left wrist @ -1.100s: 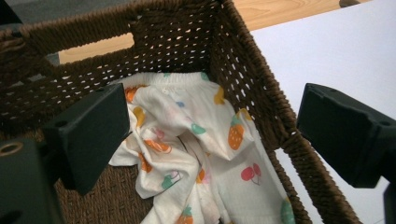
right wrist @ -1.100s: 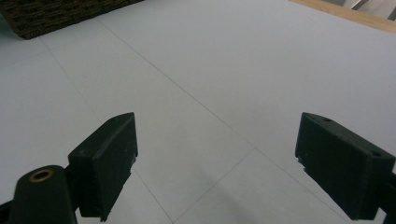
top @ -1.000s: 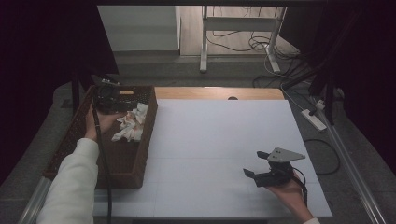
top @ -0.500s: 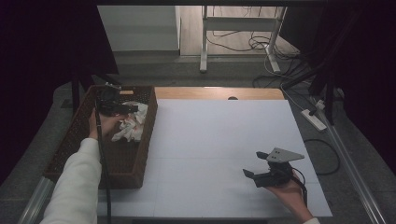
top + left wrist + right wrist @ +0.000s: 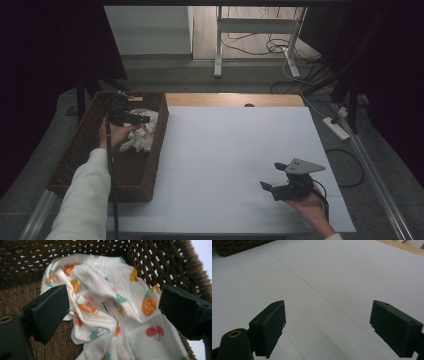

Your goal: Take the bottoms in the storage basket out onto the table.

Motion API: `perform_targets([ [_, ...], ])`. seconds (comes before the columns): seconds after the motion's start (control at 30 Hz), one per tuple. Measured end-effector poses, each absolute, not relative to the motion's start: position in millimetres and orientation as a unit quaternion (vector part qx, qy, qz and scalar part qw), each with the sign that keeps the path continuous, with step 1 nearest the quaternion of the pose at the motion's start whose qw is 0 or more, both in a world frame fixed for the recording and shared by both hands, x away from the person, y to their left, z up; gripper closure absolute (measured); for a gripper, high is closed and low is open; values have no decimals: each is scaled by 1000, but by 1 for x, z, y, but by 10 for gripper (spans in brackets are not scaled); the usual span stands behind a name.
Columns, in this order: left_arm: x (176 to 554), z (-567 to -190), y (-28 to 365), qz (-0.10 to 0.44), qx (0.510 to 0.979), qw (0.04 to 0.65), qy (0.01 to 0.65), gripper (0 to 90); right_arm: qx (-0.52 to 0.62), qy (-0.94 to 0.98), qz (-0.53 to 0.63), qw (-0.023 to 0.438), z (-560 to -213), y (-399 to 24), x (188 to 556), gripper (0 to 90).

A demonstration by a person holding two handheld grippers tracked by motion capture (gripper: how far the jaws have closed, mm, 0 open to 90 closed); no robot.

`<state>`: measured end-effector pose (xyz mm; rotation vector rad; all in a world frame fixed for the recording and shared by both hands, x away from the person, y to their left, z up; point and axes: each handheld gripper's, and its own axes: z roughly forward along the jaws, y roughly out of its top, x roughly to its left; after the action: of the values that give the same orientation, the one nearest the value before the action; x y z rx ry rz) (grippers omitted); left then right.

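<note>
Left gripper view: the left hand-held gripper [image 5: 112, 312], jaws spread, straddles the crumpled cloth [image 5: 112, 305] at centre frame, inside the basket [image 5: 160, 257].

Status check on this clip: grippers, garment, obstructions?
Left gripper open over white fruit-print garment in brown wicker basket. Right gripper open above white table, holding nothing. No obstruction seen.

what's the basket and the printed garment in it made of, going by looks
Basket: looks like dark brown woven wicker or rattan, matt; open lattice walls and a tight plaited floor show.
Garment: seems a soft cream knit fabric, likely cotton, with printed fruit; it creases loosely and has a ribbed elastic band. The exact fibre is unclear.
</note>
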<state>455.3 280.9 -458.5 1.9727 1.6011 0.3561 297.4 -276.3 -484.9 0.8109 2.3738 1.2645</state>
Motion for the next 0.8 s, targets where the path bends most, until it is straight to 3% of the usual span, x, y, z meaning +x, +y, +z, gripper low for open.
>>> perform_targets([
  [0.8, 463, -485, 275, 114, 751, 232, 608, 89, 282, 838, 438, 163, -487, -274, 298, 141],
])
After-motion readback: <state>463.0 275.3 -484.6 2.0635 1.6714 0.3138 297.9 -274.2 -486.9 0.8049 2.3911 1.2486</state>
